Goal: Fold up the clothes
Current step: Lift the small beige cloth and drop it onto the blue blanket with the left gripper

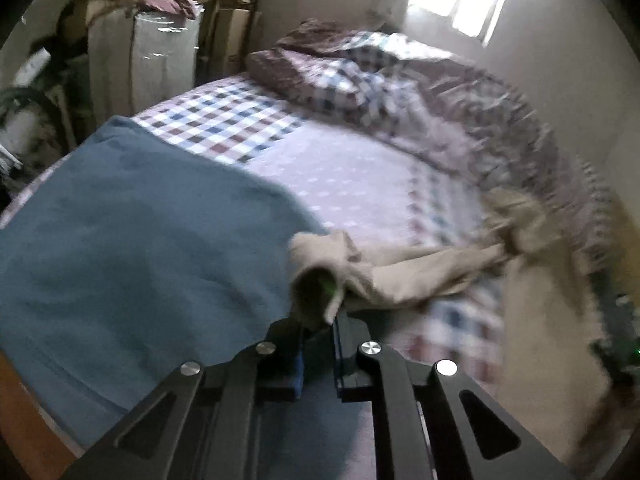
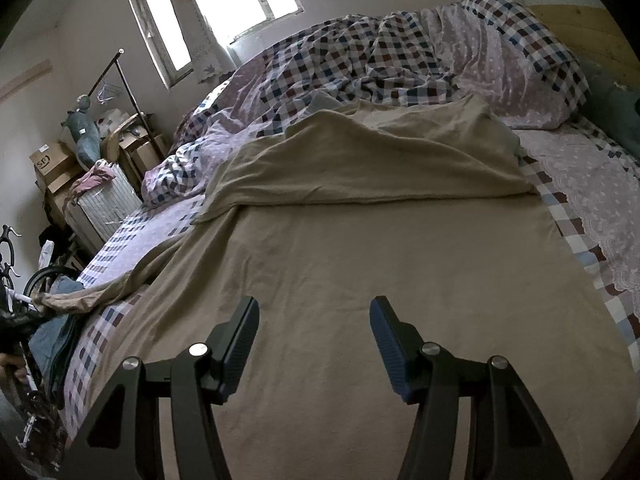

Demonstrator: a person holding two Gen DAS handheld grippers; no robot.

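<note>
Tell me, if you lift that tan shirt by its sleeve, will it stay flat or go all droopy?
Probably droopy: the tan shirt already wrinkles and bunches where the left gripper pinches its sleeve. It looks soft and light, so it should sag and drag across the bed.

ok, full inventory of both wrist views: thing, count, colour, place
beige garment: one, tan, spread over bed; sleeve trails left
blue garment: one, blue, bed's near left corner
bedsheet: one, lilac with checked border, under the garments
duvet: one, checked, bunched by the window wall
pillow: one, lilac and checked, at the wooden headboard
cardboard boxes: several, brown, stacked beyond the bed
window: one, bright
left gripper: black, jaws shut on sleeve cuff
right gripper: black, jaws open above beige garment
</note>
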